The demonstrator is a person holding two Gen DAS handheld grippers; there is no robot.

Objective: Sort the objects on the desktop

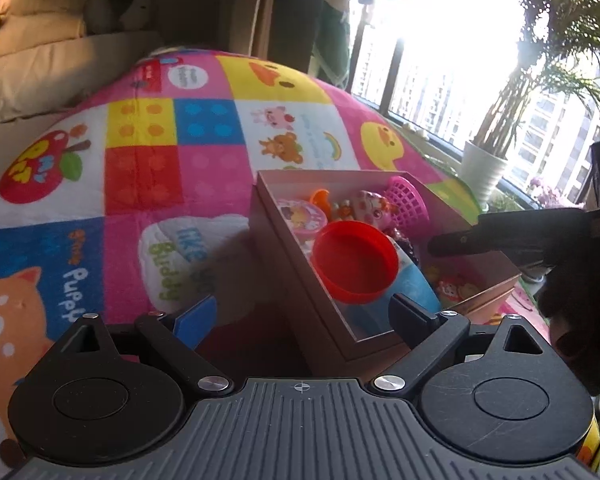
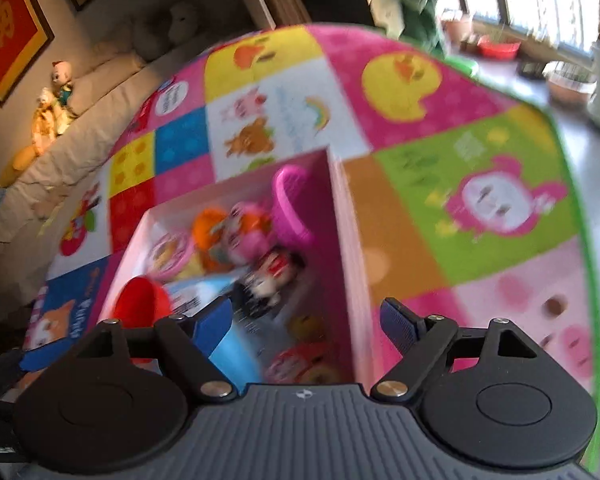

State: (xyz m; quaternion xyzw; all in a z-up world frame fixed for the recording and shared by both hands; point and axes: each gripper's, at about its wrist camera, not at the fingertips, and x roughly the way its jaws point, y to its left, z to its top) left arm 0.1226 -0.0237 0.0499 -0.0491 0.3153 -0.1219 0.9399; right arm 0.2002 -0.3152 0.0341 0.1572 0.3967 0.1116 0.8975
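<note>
A pinkish cardboard box (image 1: 284, 240) stands on a colourful patchwork cloth and holds several toys: a red cup (image 1: 354, 266) lying on a blue object (image 1: 414, 284), a pink basket (image 1: 408, 200), a round pink tin (image 1: 302, 214) and small figurines. My left gripper (image 1: 302, 316) is open and empty, its fingers straddling the box's near left wall. My right gripper (image 2: 306, 322) is open and empty above the box (image 2: 352, 248); the red cup (image 2: 142, 302), blue object (image 2: 232, 354) and pink basket (image 2: 290, 204) show below it. The right wrist view is blurred.
The patchwork cloth (image 1: 148, 168) covers the table. A beige sofa with plush toys (image 1: 40, 52) lies behind on the left. A window ledge with a white plant pot (image 1: 482, 168) is on the right. The other gripper's dark finger (image 1: 500, 234) reaches over the box's right side.
</note>
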